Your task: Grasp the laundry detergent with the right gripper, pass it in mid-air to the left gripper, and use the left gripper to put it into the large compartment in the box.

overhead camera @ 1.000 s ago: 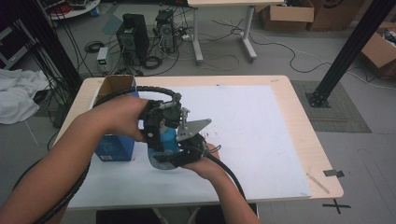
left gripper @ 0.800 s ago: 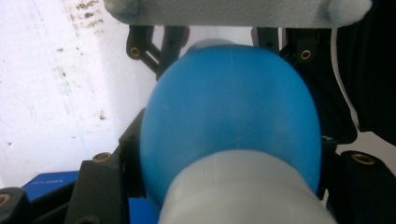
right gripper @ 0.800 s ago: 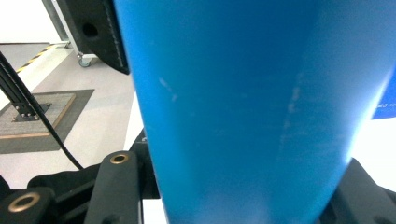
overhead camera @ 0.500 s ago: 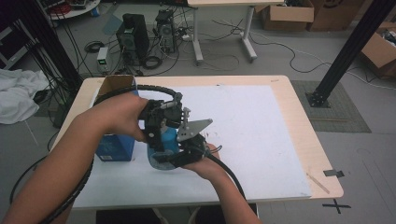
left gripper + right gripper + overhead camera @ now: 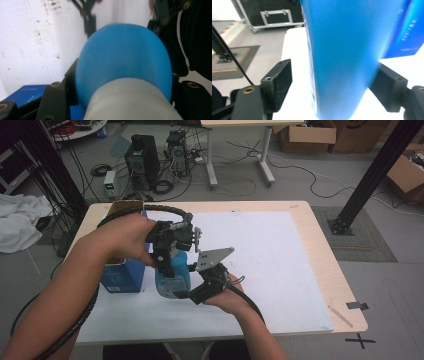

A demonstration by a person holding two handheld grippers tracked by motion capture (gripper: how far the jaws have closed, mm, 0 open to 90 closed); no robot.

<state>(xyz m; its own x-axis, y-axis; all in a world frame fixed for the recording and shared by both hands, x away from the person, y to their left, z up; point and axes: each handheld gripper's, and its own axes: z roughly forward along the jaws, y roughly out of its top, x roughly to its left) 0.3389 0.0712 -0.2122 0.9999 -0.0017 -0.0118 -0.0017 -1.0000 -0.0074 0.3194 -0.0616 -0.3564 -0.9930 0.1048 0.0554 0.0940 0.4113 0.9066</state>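
We see the tall blue plastic bottle (image 5: 172, 270) standing on the white-covered worktop (image 5: 280, 265), just beside a blue cardboard box (image 5: 122, 275). Left hand-held gripper (image 5: 167, 257) clamps its upper part. Right hand-held gripper (image 5: 192, 292) jaws have just been opening, bottle between them, one pad clear.

Grey floor (image 5: 300, 185); white desk (image 5: 235, 124) behind; computer towers (image 5: 145, 162); cardboard boxes (image 5: 310, 135).

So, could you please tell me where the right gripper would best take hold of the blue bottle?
Probably the blue bottle's straight lower body, level from the person's side: it stands upright, the left gripper is clamped near its top, and the right gripper has just opened around that part.
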